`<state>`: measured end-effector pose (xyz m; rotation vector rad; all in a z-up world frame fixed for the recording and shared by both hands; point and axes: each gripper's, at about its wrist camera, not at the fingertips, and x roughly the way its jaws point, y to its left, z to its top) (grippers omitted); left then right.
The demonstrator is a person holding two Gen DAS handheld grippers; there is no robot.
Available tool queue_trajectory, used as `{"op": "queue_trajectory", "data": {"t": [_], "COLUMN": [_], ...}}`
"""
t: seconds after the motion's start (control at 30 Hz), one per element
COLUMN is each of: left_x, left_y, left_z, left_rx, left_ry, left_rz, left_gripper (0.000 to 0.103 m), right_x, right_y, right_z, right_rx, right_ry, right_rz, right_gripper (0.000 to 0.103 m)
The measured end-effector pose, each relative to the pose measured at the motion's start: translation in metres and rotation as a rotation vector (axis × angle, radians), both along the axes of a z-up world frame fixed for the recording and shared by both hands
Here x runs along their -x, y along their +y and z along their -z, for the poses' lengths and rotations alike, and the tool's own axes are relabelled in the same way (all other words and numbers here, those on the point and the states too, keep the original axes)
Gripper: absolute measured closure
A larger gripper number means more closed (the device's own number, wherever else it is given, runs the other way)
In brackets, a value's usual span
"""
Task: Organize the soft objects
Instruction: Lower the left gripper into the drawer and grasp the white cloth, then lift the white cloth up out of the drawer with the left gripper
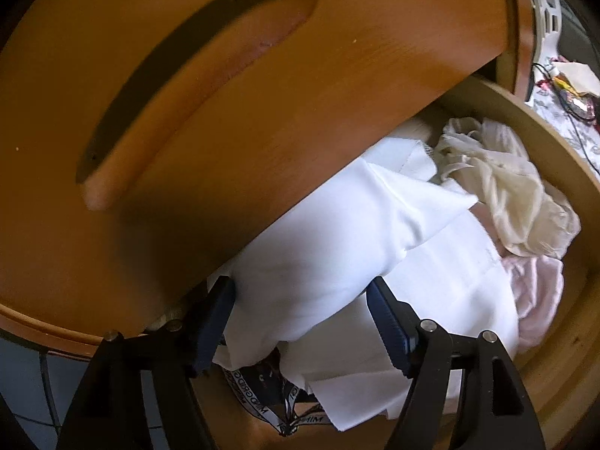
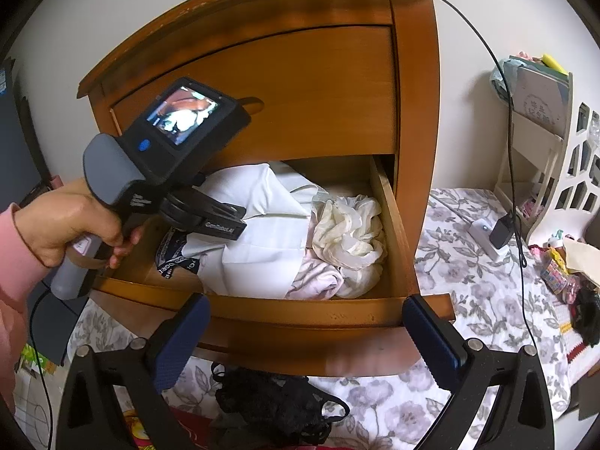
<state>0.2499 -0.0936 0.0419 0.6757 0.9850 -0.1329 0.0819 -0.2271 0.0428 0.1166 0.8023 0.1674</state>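
The lower drawer of a wooden nightstand stands pulled out and holds a folded white cloth, a crumpled cream cloth, a pale pink cloth and a dark garment with a lettered band. My left gripper, held by a hand, reaches into the drawer. Its fingers stand wide either side of a fold of the white cloth, which rests on the pile. My right gripper hangs open and empty before the drawer front.
The closed upper drawer front overhangs the left gripper closely. A black lace garment lies on the floral bedspread below the drawer. A white shelf unit, a charger, a cable and small clutter sit at the right.
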Motion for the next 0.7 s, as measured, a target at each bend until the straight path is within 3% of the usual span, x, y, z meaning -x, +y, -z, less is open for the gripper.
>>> {"op": "queue_trajectory", "data": {"t": [0.13, 0.23, 0.43, 0.7], "left_x": [0.000, -0.001, -0.004, -0.001], "left_y": [-0.007, -0.011, -0.005, 0.014], "left_z": [0.010, 0.018, 0.013, -0.003], "left_rx": [-0.047, -0.084, -0.030, 0.044], "left_ry": [-0.034, -0.033, -0.019, -0.037], "left_rz": [0.001, 0.003, -0.016, -0.061], "left_gripper": [0.032, 0.048, 0.075, 0.087], "right_x": [0.000, 0.000, 0.000, 0.004], "right_y": [0.000, 0.000, 0.000, -0.008], "right_z": [0.000, 0.000, 0.000, -0.001], "right_rx": [0.003, 0.001, 0.004, -0.025], "right_ry": [-0.001, -0.002, 0.002, 0.028], "right_rz": [-0.003, -0.004, -0.005, 0.016], "right_gripper": [0.000, 0.000, 0.000, 0.000]}}
